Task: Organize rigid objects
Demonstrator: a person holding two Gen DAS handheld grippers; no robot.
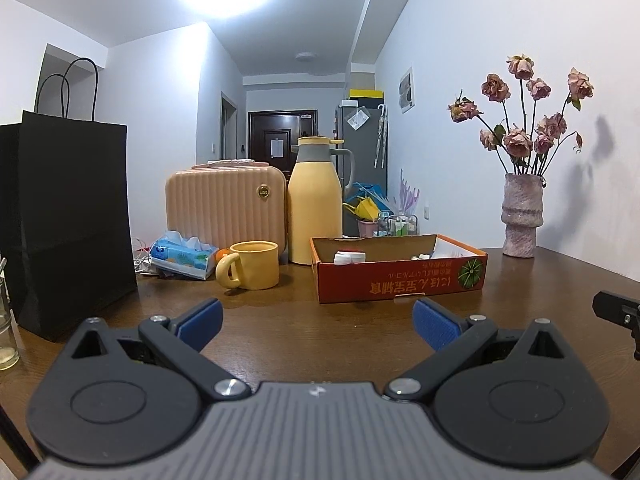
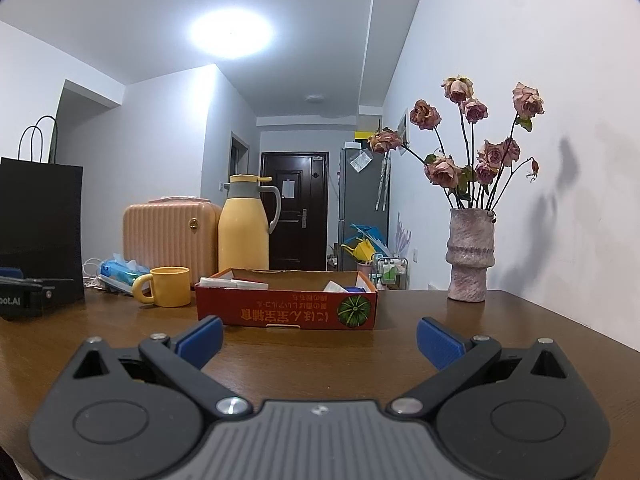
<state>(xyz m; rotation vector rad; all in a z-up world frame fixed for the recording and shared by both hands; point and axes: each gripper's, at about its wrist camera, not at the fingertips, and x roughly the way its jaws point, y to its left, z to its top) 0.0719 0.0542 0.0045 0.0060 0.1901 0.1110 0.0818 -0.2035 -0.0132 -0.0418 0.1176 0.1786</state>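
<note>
Yellow mug, peach ribbed case, red box (green melon print), blue-padded tongs.

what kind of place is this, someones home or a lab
Most likely someone's home, an apartment by the look of it. A wooden table holds a yellow mug, a thermos jug and a vase of dried roses, and a hallway behind leads past a fridge to a dark entry door.

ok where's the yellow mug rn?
In both wrist views the yellow mug stands left of centre on the wooden table, between the tissue pack and the red cardboard box, in front of the yellow thermos.
</note>
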